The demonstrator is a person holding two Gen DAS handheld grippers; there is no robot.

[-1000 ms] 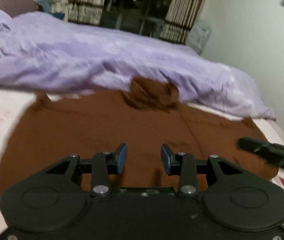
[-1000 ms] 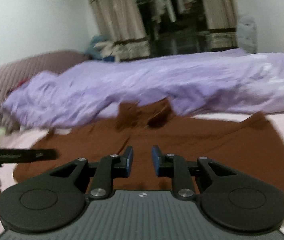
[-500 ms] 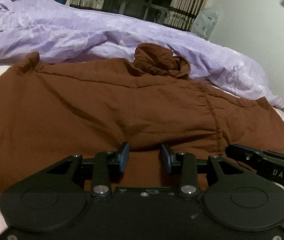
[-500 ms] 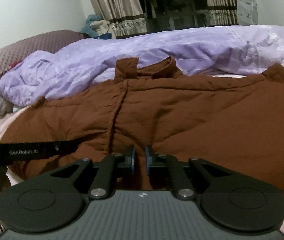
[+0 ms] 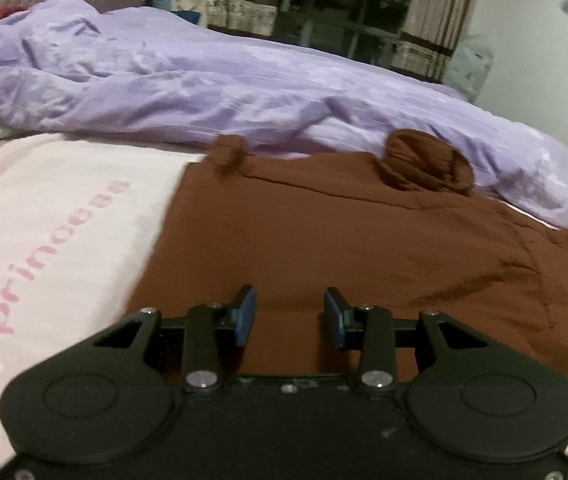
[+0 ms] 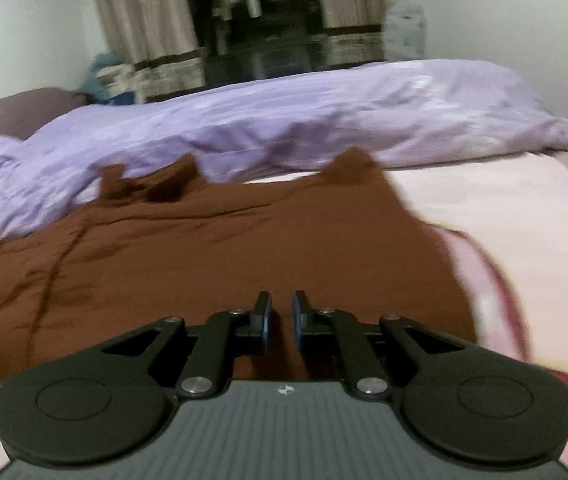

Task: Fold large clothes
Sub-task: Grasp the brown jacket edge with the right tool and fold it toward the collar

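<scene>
A large brown garment [image 5: 343, 240] lies spread flat on the bed, its collar [image 5: 423, 164] at the far edge against the quilt. It also shows in the right wrist view [image 6: 224, 248]. My left gripper [image 5: 288, 316] hovers over the garment's near hem, open and empty. My right gripper [image 6: 280, 316] is over the near hem toward the garment's right side, jaws narrowly apart with nothing between them.
A rumpled purple quilt [image 5: 204, 80] lies along the far side of the bed. A pale pink blanket with pink lettering [image 5: 44, 240] covers the mattress left of the garment and continues to its right [image 6: 503, 220]. Curtains [image 6: 156, 20] and a dark window stand behind.
Both grippers have pulled back and apart from each other; each other's gripper has left the views. The right jaws opened slightly. The garment lies flatter on the bed.
</scene>
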